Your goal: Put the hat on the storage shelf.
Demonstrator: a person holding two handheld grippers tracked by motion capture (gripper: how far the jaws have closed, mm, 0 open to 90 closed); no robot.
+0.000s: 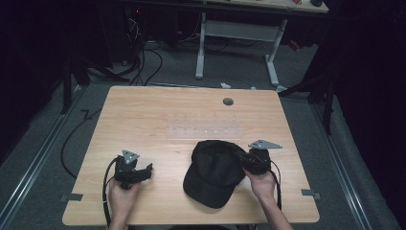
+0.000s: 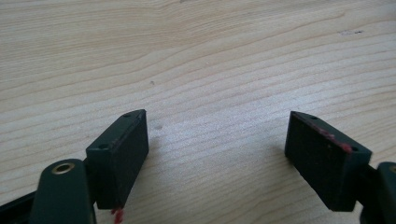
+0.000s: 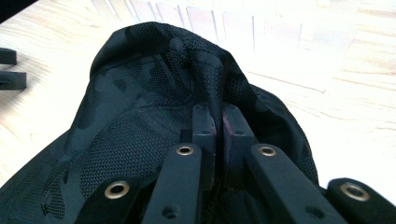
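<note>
Right tongs (image 3: pixel 218 122): jaws drawn together on a raised fold of the black cap (image 3: pixel 140 130), the mesh fabric pinched between the two pads and standing up in a ridge just beyond their tips. In the high view the right tongs (image 1: pixel 244 159) meet the cap (image 1: pixel 213 175) at its right edge, with the person's right hand (image 1: pixel 262 181) directly behind them and the grey three-cornered plate (image 1: pixel 265 144) on top. The cap lies on the worktop (image 1: pixel 158 115), crown on the far side and brim pointing toward the person's edge. Its cloth carries a faint dark camouflage pattern.

Left tongs (image 2: pixel 217 140): jaws spread wide apart with nothing between them, hovering low over or resting on bare wood; which of the two cannot be told. Red marks show on the pad of the jaw seen at right and below the jaw seen at left. In the high view the left tongs (image 1: pixel 147 168) sit well apart from the cap, on its left, held by the left hand (image 1: pixel 122 194), a cable (image 1: pixel 104 191) trailing back past the wrist.

Beyond both tongs, a pale strip (image 1: pixel 206 132) lies across the middle of the worktop, and a dark round grommet (image 1: pixel 228 101) sits near its far edge. Past that edge, cables (image 1: pixel 143 62) run over the grey floor beside the white legs of another desk (image 1: pixel 237 38).
</note>
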